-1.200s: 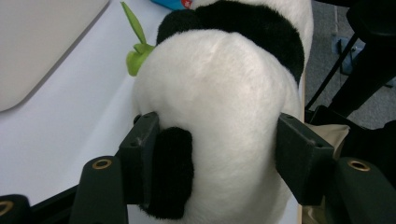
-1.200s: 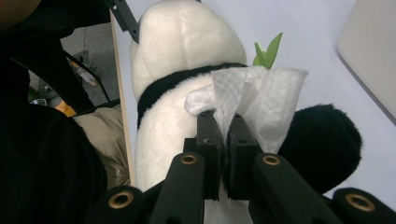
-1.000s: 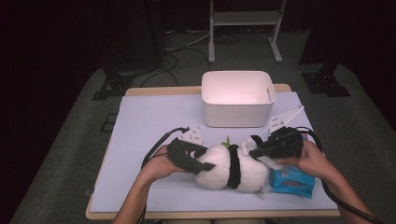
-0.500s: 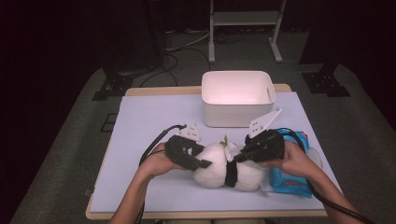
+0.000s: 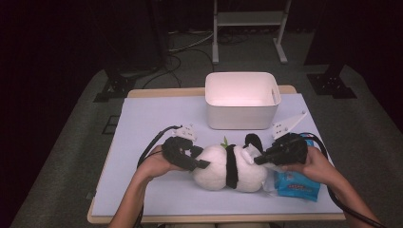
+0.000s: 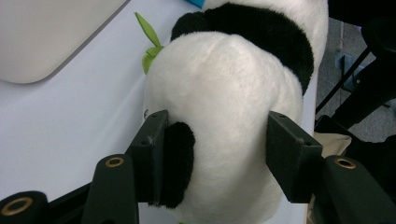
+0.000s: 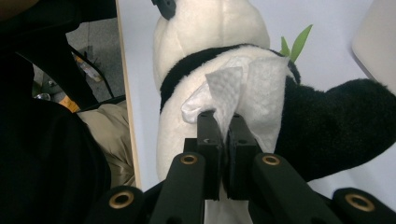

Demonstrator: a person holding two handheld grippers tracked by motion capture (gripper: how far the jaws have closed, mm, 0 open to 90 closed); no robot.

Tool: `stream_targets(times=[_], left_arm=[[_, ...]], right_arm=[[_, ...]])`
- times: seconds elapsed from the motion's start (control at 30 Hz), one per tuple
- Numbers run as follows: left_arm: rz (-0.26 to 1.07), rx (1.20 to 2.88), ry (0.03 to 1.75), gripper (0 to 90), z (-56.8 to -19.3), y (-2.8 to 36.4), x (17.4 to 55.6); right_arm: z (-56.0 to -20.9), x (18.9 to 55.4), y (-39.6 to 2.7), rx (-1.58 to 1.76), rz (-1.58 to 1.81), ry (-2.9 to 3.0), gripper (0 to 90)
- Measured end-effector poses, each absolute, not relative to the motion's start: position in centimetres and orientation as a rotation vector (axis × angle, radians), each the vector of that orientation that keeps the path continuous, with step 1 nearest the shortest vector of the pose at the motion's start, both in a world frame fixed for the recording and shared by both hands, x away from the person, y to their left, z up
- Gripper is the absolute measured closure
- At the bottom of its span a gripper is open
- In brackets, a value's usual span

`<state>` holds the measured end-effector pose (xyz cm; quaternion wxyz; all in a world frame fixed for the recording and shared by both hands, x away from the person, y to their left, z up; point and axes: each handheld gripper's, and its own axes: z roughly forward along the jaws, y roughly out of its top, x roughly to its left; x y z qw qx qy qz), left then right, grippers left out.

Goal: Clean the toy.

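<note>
The panda plush [image 5: 230, 168] is lying on its side on the table [image 5: 142, 118], its long axis running nine to three o'clock between the two hands, the white bin [image 5: 241, 99] at its twelve. The left gripper [image 5: 198, 164] is sitting at the plush's nine o'clock end; its jaws have just been closing and are now straddling and squeezing the white rump. The right gripper [image 5: 256, 160], at three o'clock, is clamping a wet wipe [image 7: 243, 93] and pressing it onto the black-and-white back directly ahead. The blue wipe pack [image 5: 295, 184] is resting at five o'clock.
</note>
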<state>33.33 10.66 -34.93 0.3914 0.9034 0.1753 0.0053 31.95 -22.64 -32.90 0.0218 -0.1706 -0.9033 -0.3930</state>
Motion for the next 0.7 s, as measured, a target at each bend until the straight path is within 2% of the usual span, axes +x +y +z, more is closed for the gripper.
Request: stream_targets(times=[0.23, 0.7], left_arm=[[0.006, 2.295, 0.429, 42.8, -35.1, 10.6, 33.1], [0.016, 2.269, 0.358, 42.7, -34.6, 9.7, 31.9]], right_arm=[[-32.4, 32.1, -21.2, -0.477, -1.192, -2.833, 85.7], [-31.5, 33.4, -14.6, -0.331, -1.057, -2.922, 85.8]])
